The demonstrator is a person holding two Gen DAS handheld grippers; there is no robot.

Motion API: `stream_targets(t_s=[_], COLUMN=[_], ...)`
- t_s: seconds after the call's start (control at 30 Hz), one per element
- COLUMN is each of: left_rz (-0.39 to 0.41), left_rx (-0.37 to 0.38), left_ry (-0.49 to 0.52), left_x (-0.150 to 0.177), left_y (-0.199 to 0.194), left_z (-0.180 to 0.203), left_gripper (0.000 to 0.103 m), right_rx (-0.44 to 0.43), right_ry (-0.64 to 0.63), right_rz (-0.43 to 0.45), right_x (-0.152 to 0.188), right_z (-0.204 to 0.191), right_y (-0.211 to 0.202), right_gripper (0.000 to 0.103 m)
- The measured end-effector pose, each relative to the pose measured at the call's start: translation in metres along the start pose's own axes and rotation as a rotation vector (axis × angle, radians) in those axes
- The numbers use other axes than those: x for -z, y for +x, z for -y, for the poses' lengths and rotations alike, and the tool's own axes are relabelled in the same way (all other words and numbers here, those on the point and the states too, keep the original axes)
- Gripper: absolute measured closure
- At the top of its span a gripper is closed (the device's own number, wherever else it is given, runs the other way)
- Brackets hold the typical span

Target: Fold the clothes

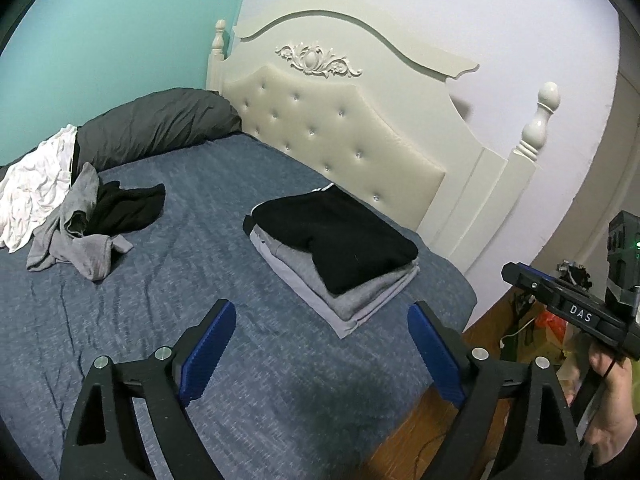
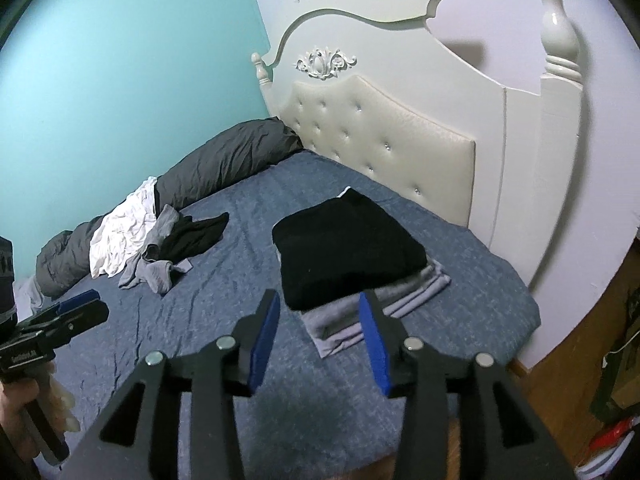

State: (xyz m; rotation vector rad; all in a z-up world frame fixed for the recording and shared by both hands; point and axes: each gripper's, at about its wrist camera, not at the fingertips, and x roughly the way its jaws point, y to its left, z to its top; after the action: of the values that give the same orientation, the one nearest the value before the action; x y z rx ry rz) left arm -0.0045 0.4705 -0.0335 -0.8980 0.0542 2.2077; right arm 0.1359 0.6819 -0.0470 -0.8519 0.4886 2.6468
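Blue, heathered bedding (image 1: 168,320) fills the lower half of both wrist views, under a cream tufted headboard (image 1: 340,128) in the upper centre. A folded stack (image 1: 336,256) sits right of centre in the left wrist view, near the headboard: a black garment (image 2: 348,248) on top, grey folded pieces (image 2: 400,292) under it. At the left edge of the frame lies the unfolded heap: a white garment (image 1: 36,188), a crumpled grey garment (image 1: 76,236) and a loose black garment (image 1: 124,208), touching and overlapping one another, beside a dark grey duvet (image 1: 160,124) rolled against the teal wall (image 1: 120,24).

The left gripper (image 1: 322,344) hovers above the bedding at the bottom centre, its blue-padded fingers (image 1: 210,354) spread wide and holding nothing. The right gripper (image 2: 318,338) is likewise empty, its jaws parted less widely, just in front of the stack's near edge. A hand (image 1: 612,408) grips the right tool's handle at the lower right of the left wrist view.
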Motion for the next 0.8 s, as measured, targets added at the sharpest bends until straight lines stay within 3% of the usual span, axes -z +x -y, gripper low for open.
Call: stream_targets(t_s=[0.5,0.8], left_rz=[0.013,0.002], left_rx=[0.007,0.007], left_ry=[0.035,0.035], left_x=[0.026,0.033], left_y=[-0.029,-0.023], left_z=[0.007,0.004], left_gripper=[0.003,0.000], right_rx=[-0.007,0.042], right_ry=[-0.002,0.026], right_rz=[0.009,-0.012], right_x=[0.046,0.062], right_z=[-0.024,-0.011], right_y=[-0.040,-0.028], right_gripper=[0.045,0.041])
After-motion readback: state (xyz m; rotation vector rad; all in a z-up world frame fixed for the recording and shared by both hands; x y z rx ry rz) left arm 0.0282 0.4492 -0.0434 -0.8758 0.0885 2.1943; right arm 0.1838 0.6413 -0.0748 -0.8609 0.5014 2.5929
